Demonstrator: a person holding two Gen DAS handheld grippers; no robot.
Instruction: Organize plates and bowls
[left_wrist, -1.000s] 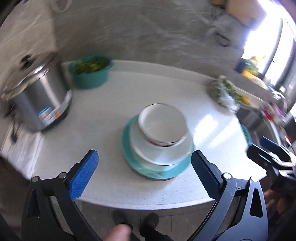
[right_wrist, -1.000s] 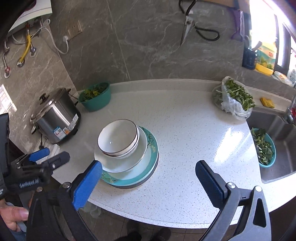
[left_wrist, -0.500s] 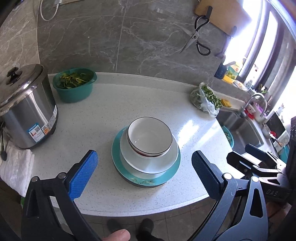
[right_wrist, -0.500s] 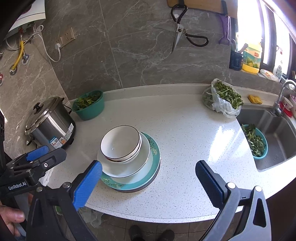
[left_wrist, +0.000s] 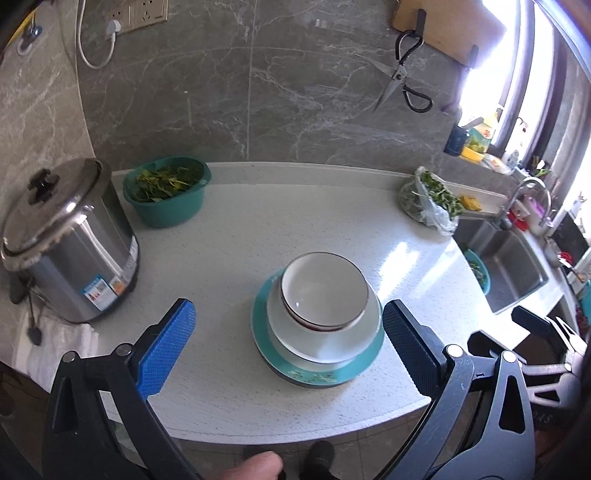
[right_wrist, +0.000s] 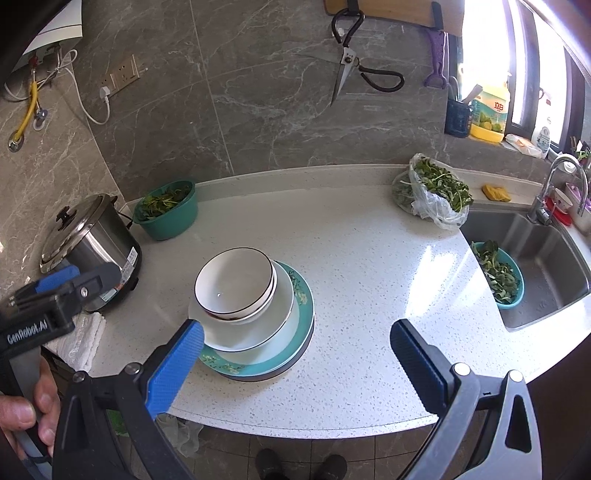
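Bowls (left_wrist: 324, 291) nested two deep, white with dark rims, stacked on a white plate (left_wrist: 325, 343) and a teal floral plate (left_wrist: 317, 373) with a darker plate edge below; how many plates lie under the teal one is hard to tell. Whole stack near the front edge of the pale speckled tabletop (left_wrist: 258, 236), roughly central.

Far left: steel rice cooker (left_wrist: 66, 243) with a black lid knob, on the tabletop beside a white cloth (left_wrist: 59, 343). Just right of it, against the grey marble wall, a teal basin of greens (left_wrist: 166, 194). Then the stack. Further right, near the back, a plastic bag of greens (right_wrist: 432, 194), a yellow sponge (right_wrist: 496, 192) on the ledge beyond it. Far right: steel sink (right_wrist: 546, 258) with a small teal basin of leaves (right_wrist: 498, 273) inside and a tap (right_wrist: 554, 184) behind. On the wall above, scissors (right_wrist: 347, 70) hanging from a hook.

Left claw (left_wrist: 288, 349) spread wide, blue pads (left_wrist: 166, 347) apart, holding nothing, hovering in front of the stack and above it. Right claw (right_wrist: 295, 363) likewise wide open and empty, framing the bare tabletop just right of the stack, left pad overlapping the plate rim in the picture, contact unclear. Left claw visible again at the left of the right wrist view, gripped by a hand (right_wrist: 33, 410). Dark shoes (right_wrist: 295, 465) on the tiled floor below the tabletop edge.
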